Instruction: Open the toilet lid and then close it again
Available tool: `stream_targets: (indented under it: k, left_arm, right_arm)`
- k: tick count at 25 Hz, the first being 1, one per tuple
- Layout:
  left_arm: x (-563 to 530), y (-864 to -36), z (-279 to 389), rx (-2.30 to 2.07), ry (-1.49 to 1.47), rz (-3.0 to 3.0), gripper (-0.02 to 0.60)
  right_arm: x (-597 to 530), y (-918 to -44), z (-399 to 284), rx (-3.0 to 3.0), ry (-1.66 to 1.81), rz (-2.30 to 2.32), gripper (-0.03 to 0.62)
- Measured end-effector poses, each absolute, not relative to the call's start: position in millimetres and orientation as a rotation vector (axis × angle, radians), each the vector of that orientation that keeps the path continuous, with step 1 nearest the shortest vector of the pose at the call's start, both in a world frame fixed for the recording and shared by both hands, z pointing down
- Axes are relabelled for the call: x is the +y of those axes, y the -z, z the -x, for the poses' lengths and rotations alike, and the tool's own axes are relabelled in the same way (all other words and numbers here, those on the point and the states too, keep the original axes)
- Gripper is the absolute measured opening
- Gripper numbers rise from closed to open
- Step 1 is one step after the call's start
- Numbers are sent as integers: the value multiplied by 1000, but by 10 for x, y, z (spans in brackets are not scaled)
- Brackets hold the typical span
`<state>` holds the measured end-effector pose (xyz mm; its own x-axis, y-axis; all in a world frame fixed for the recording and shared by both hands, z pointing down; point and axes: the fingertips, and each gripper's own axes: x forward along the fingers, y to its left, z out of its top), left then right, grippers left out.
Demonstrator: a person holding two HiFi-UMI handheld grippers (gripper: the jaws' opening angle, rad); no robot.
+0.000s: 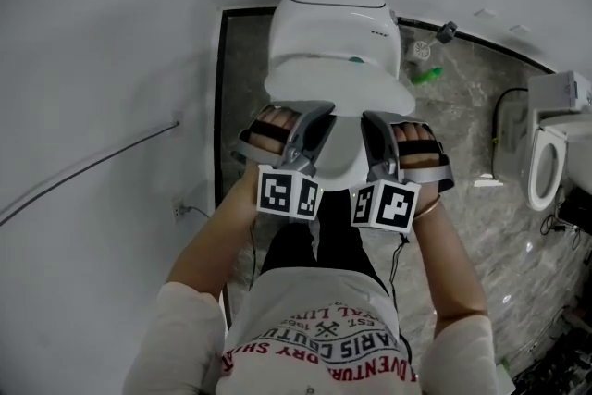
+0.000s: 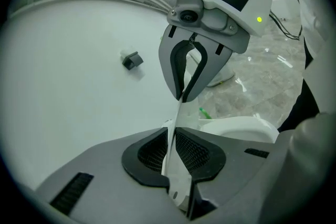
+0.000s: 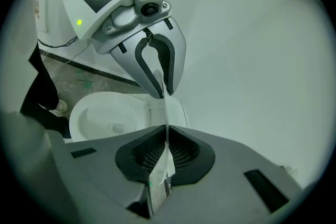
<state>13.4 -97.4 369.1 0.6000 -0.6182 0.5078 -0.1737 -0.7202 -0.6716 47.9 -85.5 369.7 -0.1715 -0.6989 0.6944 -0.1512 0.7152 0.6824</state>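
Head view: a person stood over a white toilet (image 1: 333,14), with the left gripper (image 1: 317,120) and right gripper (image 1: 373,127) both at the lid (image 1: 338,92).
Lid: glossy white plastic, thin and rounded. It was raised off the bowl (image 3: 105,118) and tilted, with its front held between the two grippers.
Left gripper: jaws clamped on the lid's left edge. The body was matte grey and the pads (image 2: 194,152) were dark with a fine mesh grid.
Right gripper: jaws clamped on the lid's right edge, same build. Each gripper carried a cube of black-and-white squares.
Bowl: smooth white oval, seen below the lid in the right gripper view, partly cut off by the gripper body.
Floor (image 1: 462,106): polished grey stone with veins.
Wall (image 1: 92,60): plain, smooth and white, with a thin cable (image 1: 92,164) running across it.
Hard to make out: in both gripper views the lid showed edge-on, only as a thin white strip. A small green thing (image 1: 425,76) on the floor and a small dark fitting (image 2: 131,60) on the wall could not be identified. A second toilet (image 1: 546,162) was cut off at the right edge.
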Motion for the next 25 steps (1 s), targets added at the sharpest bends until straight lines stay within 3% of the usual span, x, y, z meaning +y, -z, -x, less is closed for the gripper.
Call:
stream_targets:
  k: [25]
  left_arm:
    - [-2720, -3381, -337, 620, 1047, 2339, 71]
  right_arm:
    - [-2604, -3369, -678, -1854, 495, -630, 29]
